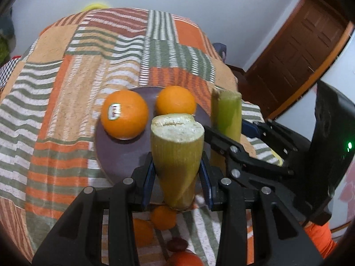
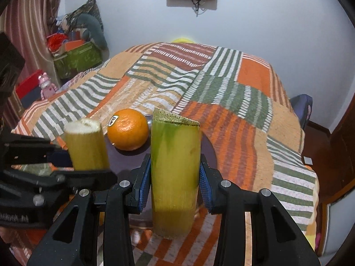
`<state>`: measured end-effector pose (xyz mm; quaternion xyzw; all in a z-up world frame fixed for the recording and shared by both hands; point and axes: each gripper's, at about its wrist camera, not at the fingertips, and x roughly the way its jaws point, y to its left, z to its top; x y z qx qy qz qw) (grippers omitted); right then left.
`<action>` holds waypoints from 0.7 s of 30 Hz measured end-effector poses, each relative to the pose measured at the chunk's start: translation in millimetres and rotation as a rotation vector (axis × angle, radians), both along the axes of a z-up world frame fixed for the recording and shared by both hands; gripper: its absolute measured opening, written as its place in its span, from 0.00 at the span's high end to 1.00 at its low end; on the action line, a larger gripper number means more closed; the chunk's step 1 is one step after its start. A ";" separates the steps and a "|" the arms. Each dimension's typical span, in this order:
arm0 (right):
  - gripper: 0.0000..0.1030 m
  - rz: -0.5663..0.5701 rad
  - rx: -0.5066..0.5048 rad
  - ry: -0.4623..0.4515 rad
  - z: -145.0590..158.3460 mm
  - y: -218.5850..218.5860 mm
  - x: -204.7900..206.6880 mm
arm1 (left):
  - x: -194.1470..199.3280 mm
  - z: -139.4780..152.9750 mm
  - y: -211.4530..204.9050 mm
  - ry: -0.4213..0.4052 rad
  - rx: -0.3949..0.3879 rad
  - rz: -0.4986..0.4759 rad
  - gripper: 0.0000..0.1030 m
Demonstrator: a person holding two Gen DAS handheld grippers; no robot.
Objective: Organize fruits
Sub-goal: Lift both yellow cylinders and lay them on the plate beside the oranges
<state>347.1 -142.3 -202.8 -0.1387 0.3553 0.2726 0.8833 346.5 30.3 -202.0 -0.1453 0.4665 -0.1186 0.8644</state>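
Currently both grippers carry a cut stalk piece, apparently sugarcane, above a dark round plate (image 1: 115,155) on a bed with a striped patchwork bedspread (image 1: 66,77).

Left gripper (image 1: 176,173): jaws narrowed onto the left cane piece (image 1: 177,155), blue pads pressing its sides low down, pale cut end up. Right gripper (image 2: 175,177): likewise clamped on the right cane piece (image 2: 175,166), greener, slanted cut on top. Both pieces upright, side by side but apart.

Plate contents: a stickered orange (image 1: 124,114) at the left, a second orange (image 1: 176,100) to its right and farther back. Loose fruit (image 1: 164,217) lies on the bedspread nearer than the plate: small orange ones and something dark red, partly hidden by the left gripper.

Judgement: the pieces are headed for the plate; neither is set down yet.

Risks:
- Free plate area is small. A cane piece lowered close to an orange could nudge it, and it would roll off onto the bedspread.
- Soft bedding under the plate: pressing down on one edge may tip it.
- Released standing, the tall pieces could topple; the slanted cut gives no flat base.
- Grippers work close together; bodies may collide.
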 end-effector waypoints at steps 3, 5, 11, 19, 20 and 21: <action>0.65 0.023 -0.018 0.001 -4.6 8.4 0.1 | 3.5 -7.9 13.0 0.022 -0.015 0.045 0.63; 0.65 0.042 -0.020 0.008 -6.6 13.4 0.4 | 5.1 -13.9 19.9 0.040 -0.024 0.067 0.61; 0.65 0.089 -0.054 0.007 -15.3 26.9 -0.7 | 7.9 -29.4 31.6 0.076 -0.029 0.116 0.56; 0.65 0.087 -0.057 0.051 -21.9 34.5 9.5 | 5.5 -31.4 38.3 0.086 -0.059 0.125 0.55; 0.65 0.086 -0.056 0.056 -22.7 35.4 10.2 | 4.7 -31.0 38.8 0.087 -0.053 0.128 0.54; 0.65 0.086 -0.058 0.062 -24.1 36.9 11.6 | 5.7 -31.5 39.7 0.086 -0.045 0.131 0.53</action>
